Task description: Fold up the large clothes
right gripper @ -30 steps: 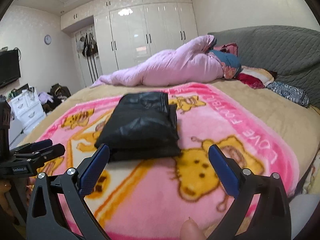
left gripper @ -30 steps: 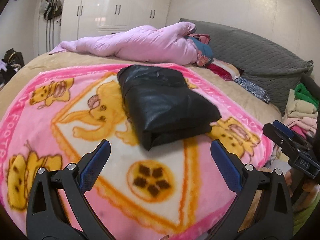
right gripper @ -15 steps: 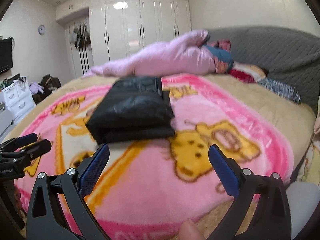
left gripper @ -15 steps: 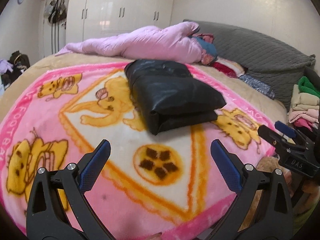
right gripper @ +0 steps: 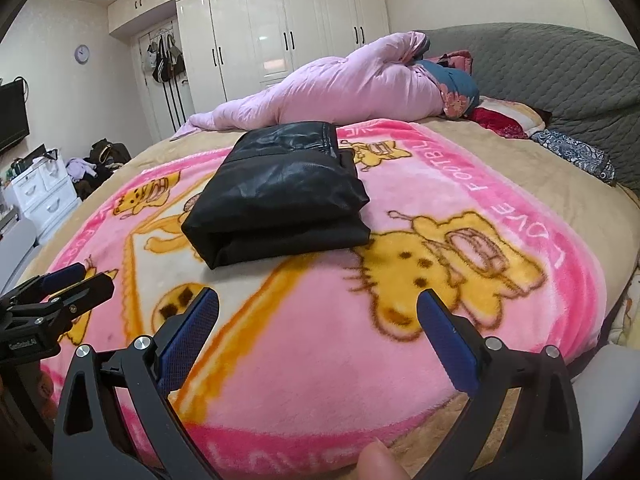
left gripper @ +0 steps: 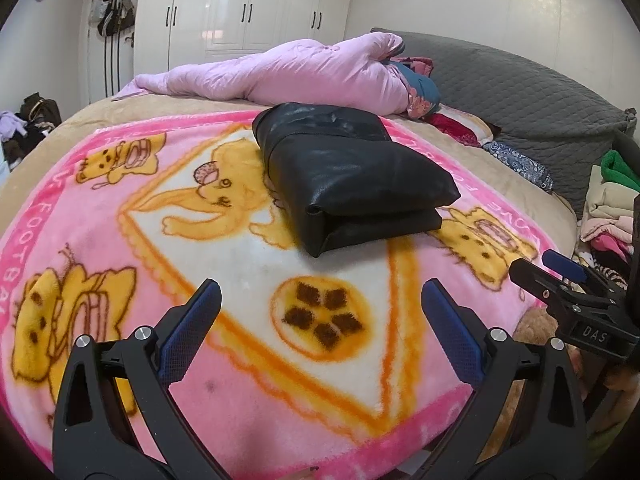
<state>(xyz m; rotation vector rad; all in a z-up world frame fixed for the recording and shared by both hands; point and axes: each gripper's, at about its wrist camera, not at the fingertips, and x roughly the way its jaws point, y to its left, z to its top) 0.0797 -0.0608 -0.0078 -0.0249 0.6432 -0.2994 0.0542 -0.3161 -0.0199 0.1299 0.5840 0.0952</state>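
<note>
folded black garment on the blanket, both grippers empty

i see the glossy black leather-like garment (left gripper: 344,176) folded into a thick rectangular bundle, lying on the pink fleece blanket with yellow cartoon animals (left gripper: 100,216) that covers the middle of the bed. in my right wrist view the same bundle (right gripper: 280,192) sits left of centre, ahead of the fingers and well apart from them.

my left gripper (left gripper: 320,312) hangs over the near part of the blanket, its blue-padded fingers (left gripper: 192,332) spread wide with nothing between them. my right gripper (right gripper: 318,320) is likewise wide apart and holds nothing; its blue pads (right gripper: 448,340) frame only blanket. each gripper shows at the edge of the other's view: the right one at the far right of the left view (left gripper: 568,280), the left one at the far left of the right view (right gripper: 60,284). from these side angles i cannot tell more about their gap.

behind the garment a rolled pale pink quilt (left gripper: 288,72) lies across the bed, in front of the grey quilted headboard (left gripper: 520,92). white wardrobe doors (right gripper: 288,24) line the back wall.
</note>
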